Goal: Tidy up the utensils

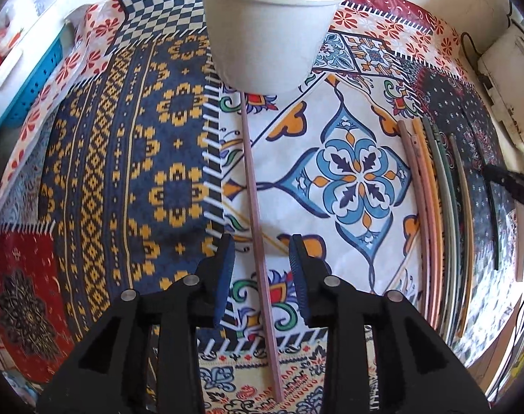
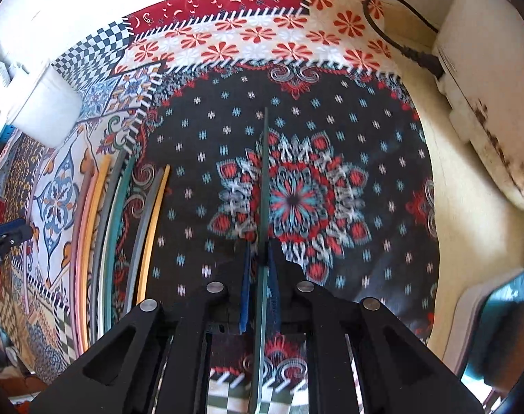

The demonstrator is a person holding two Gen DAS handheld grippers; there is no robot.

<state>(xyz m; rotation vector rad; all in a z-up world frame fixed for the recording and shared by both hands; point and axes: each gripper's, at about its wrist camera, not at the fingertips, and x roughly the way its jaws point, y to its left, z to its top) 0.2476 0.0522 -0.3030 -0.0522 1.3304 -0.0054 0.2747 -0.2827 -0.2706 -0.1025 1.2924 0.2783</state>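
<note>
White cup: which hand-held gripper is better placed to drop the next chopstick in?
Right, probably. The right hand-held gripper is shut on a green chopstick. The left hand-held gripper is open around a pink chopstick lying below the white cup, not gripping it.

The left black plastic hand-held gripper [image 1: 262, 265] has two thick arms with long cut-out holes. Round silver pins [image 1: 193, 280] sit on top of its joints. Its fingers wear bumpy blue pads [image 1: 224, 286]. The right black hand-held gripper [image 2: 260, 258] looks the same.
</note>
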